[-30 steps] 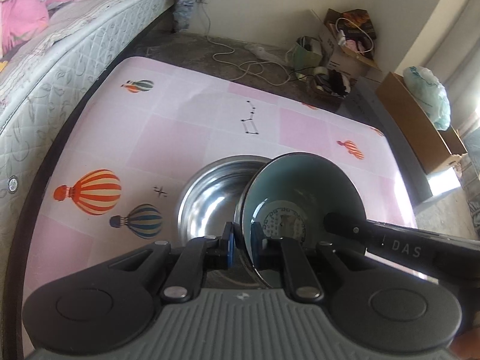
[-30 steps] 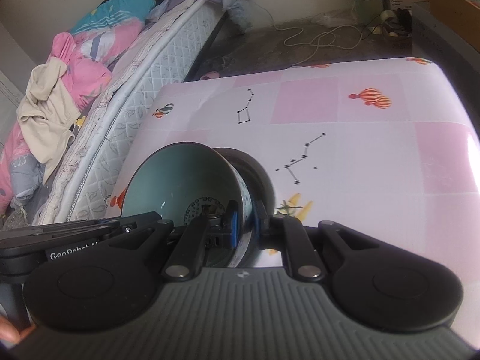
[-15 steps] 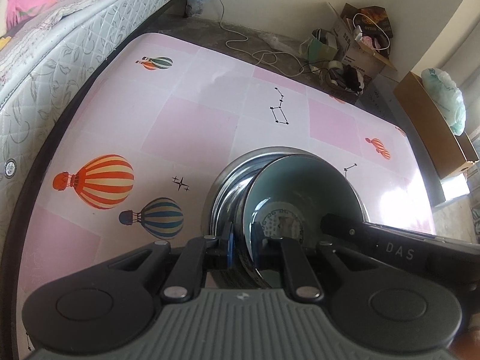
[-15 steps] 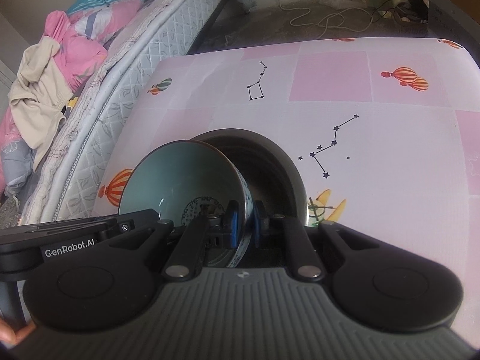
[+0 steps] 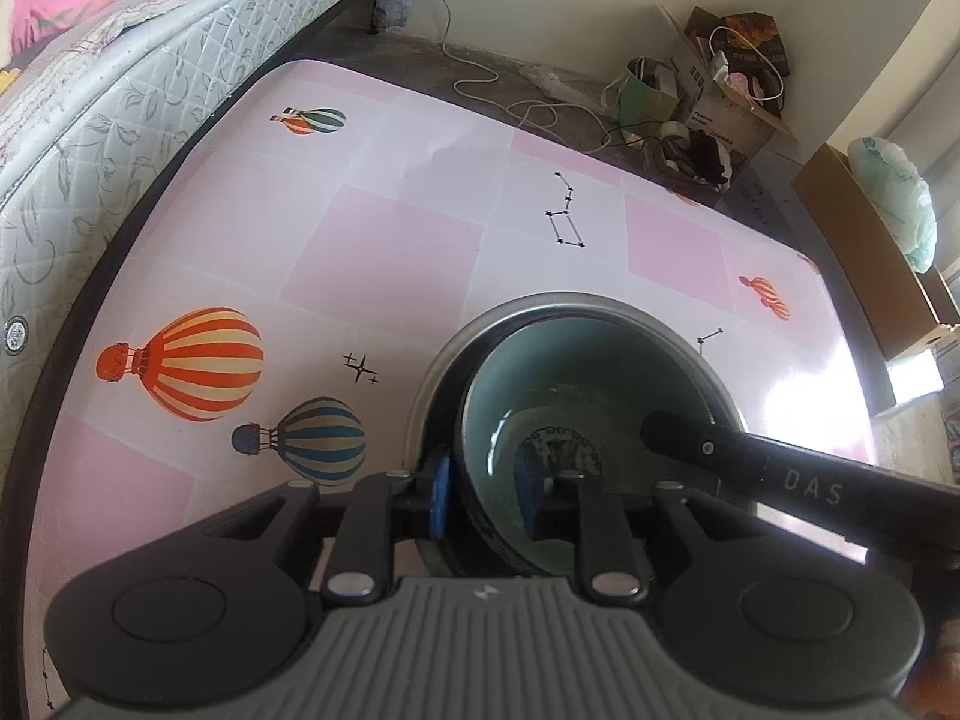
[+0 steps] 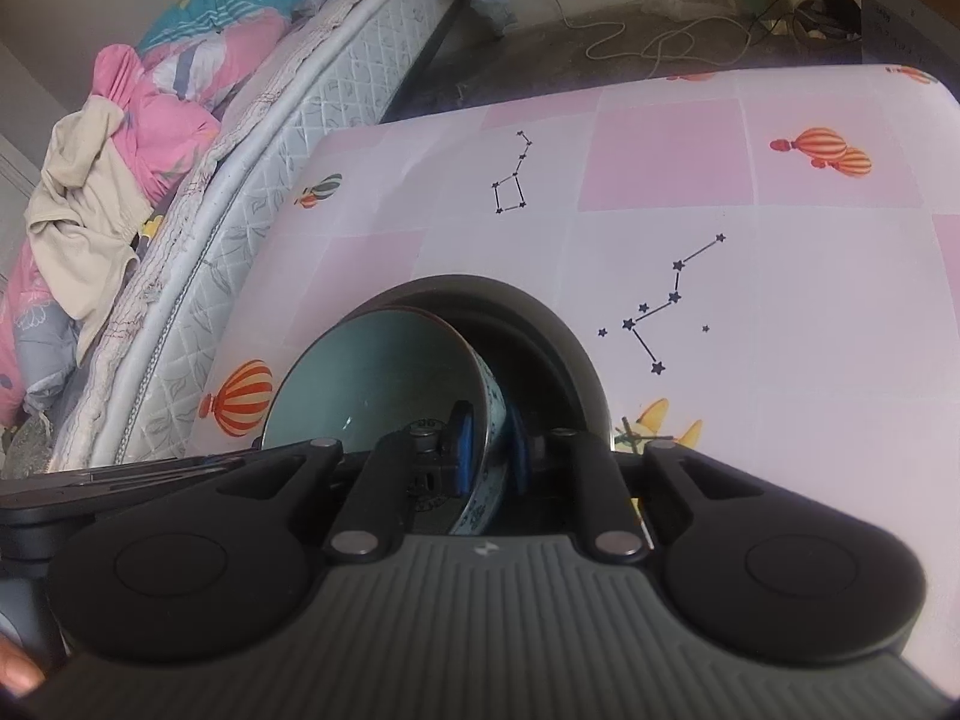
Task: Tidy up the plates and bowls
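A teal bowl (image 5: pixel 570 384) with a blue-and-white patterned outside sits tilted inside a larger steel bowl (image 5: pixel 600 303) on the pink balloon-print table (image 5: pixel 384 240). My left gripper (image 5: pixel 485 489) straddles the teal bowl's near rim. Its jaws are opening and the outer pad stands clear of the rim. In the right wrist view my right gripper (image 6: pixel 490 453) has the teal bowl's (image 6: pixel 372 372) wall between its blue pads. The pads still touch the wall as the jaws begin opening. One right finger (image 5: pixel 750 462) reaches over the bowl. The steel bowl's rim (image 6: pixel 540 324) curves behind.
A mattress (image 5: pixel 120 90) with heaped bedding (image 6: pixel 150 96) runs along the table's left edge. Beyond the far edge are floor cables (image 5: pixel 528 102), open boxes of clutter (image 5: pixel 720 78) and a cardboard box (image 5: pixel 870 252) at the right. The table (image 6: pixel 780 300) stretches right of the bowls.
Both grippers came down with the teal bowl, which now sits inside the steel bowl instead of beside and above it. The left pads have parted from the rim.
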A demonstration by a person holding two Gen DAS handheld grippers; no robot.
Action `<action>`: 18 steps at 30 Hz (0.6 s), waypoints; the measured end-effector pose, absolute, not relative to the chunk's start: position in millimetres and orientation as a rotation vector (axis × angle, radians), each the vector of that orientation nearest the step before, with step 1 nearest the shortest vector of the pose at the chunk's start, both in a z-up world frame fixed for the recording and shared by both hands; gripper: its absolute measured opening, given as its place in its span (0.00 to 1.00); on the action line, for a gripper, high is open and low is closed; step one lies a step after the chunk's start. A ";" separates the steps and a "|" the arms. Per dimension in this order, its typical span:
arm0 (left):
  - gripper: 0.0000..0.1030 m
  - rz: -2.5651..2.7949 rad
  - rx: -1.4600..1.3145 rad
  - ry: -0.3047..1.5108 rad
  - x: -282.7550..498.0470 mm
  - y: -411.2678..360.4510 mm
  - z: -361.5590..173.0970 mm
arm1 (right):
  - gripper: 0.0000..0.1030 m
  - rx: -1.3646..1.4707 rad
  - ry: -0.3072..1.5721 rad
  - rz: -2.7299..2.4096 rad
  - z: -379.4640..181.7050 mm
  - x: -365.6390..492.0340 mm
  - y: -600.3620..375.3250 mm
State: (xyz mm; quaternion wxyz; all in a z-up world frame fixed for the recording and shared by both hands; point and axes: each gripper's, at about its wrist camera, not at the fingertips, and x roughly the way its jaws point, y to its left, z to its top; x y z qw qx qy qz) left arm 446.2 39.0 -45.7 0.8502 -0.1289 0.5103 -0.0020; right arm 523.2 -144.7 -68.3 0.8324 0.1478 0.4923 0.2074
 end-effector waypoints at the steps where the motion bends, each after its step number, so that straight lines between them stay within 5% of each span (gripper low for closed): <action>1: 0.29 -0.006 -0.265 1.062 444.3 37.9 -42.9 | 0.16 0.308 1.039 0.443 -67.0 522.9 -144.6; 4: 0.42 -0.017 -0.238 1.029 438.2 33.4 -33.0 | 0.23 0.318 1.023 0.453 -61.0 520.6 -146.0; 18: 0.68 -0.061 -0.184 0.928 364.7 45.6 21.9 | 0.40 0.403 0.872 0.528 13.1 451.4 -191.7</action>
